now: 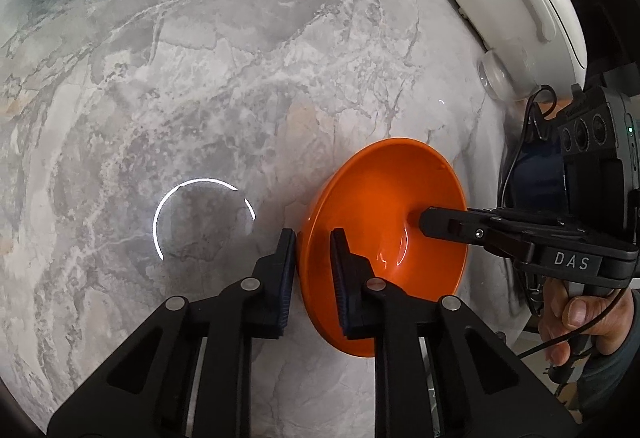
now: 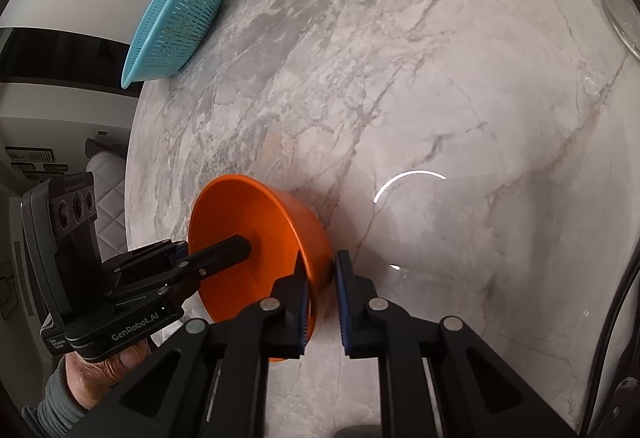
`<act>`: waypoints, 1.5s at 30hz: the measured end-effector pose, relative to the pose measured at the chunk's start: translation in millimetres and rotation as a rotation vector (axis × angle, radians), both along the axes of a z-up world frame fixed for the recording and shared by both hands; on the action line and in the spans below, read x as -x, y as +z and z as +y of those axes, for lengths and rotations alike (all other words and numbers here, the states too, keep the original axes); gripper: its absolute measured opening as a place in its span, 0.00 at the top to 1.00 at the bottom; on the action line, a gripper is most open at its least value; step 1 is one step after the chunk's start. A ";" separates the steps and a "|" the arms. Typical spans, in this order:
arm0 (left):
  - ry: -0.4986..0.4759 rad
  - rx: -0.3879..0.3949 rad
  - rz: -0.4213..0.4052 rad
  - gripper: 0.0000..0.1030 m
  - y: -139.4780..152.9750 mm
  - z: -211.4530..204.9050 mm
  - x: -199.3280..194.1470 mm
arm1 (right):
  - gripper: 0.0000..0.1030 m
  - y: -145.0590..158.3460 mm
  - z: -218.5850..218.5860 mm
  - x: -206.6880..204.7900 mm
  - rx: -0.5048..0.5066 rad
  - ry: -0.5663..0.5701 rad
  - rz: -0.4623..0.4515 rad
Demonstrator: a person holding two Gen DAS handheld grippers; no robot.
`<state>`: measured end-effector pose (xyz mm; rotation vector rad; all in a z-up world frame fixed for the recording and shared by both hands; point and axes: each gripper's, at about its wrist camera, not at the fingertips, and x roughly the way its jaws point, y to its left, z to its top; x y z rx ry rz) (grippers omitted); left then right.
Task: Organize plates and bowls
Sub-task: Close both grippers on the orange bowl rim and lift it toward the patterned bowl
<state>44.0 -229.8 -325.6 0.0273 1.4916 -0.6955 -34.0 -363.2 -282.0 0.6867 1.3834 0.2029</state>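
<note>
the left gripper [image 1: 313, 270] points steeply down, its black jaws with blue ribbed pads closed on the near-left rim of the glossy orange bowl [image 1: 384, 222], one pad inside, one outside. the right gripper [image 2: 320, 294] pinches the opposite rim the same way. a bare hand [image 1: 580, 322] in a grey sleeve grasps each handle.

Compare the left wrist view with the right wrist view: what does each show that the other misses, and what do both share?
Only the left wrist view shows the white appliance. Only the right wrist view shows the room beyond the table edge. Both show the orange bowl, gripped at opposite rims by the left gripper and right gripper, the teal colander, and the marble table.
</note>
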 end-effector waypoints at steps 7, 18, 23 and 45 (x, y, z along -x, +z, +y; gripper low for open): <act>0.007 0.009 -0.003 0.84 12.2 7.1 3.5 | 0.86 8.1 -2.4 2.0 -0.021 -0.025 -0.001; -0.009 0.040 -0.019 0.84 53.2 8.6 30.8 | 0.87 46.2 -3.5 25.1 -0.025 -0.046 -0.040; -0.038 0.057 -0.020 0.84 76.0 8.3 55.3 | 0.87 63.1 -5.5 46.8 -0.031 -0.067 -0.050; -0.246 0.092 0.011 0.84 113.9 -21.6 182.1 | 0.87 107.7 -26.8 173.9 -0.001 -0.182 -0.025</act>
